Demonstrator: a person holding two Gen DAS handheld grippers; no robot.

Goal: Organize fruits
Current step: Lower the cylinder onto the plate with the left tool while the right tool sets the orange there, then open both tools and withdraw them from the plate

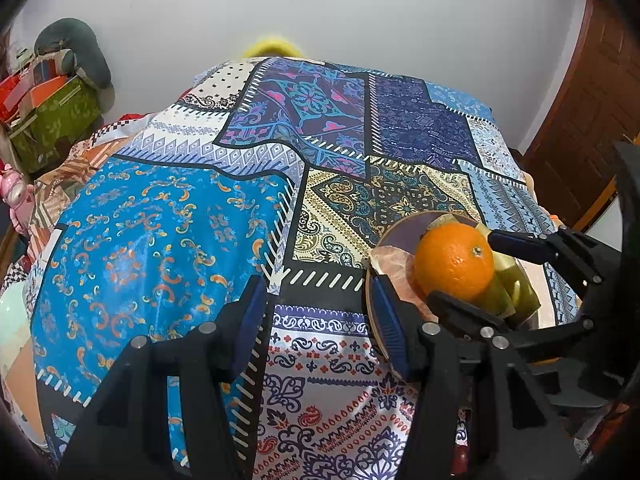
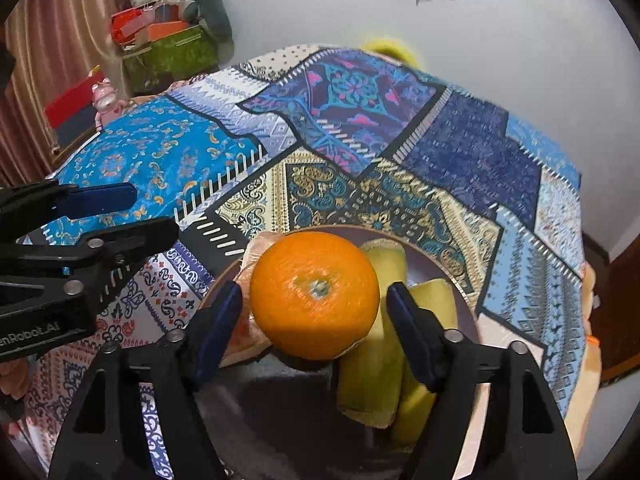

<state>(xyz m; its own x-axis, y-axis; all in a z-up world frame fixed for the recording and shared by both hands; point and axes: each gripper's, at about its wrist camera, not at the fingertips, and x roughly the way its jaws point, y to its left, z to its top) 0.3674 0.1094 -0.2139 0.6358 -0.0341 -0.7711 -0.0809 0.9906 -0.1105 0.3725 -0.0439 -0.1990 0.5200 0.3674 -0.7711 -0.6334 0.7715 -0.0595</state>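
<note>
An orange [image 2: 314,292] lies over a round brown plate [image 2: 426,256] beside yellow-green banana-like pieces [image 2: 372,364] and a pale peach piece [image 2: 243,270]. My right gripper [image 2: 314,292] is open around the orange, with a small gap showing at each blue pad. In the left wrist view the orange [image 1: 454,264] sits between the right gripper's [image 1: 460,268] fingers above the plate [image 1: 400,236]. My left gripper [image 1: 318,296] stands open over the cloth just left of the plate, holding nothing. In the right wrist view, the left gripper [image 2: 154,212] is at the left.
A patchwork cloth [image 1: 168,232] covers the whole table, which ends at a white wall. A green box of clutter [image 2: 168,56] and a pink toy [image 2: 105,104] stand beyond the left edge. A wooden door [image 1: 588,112] is at the right.
</note>
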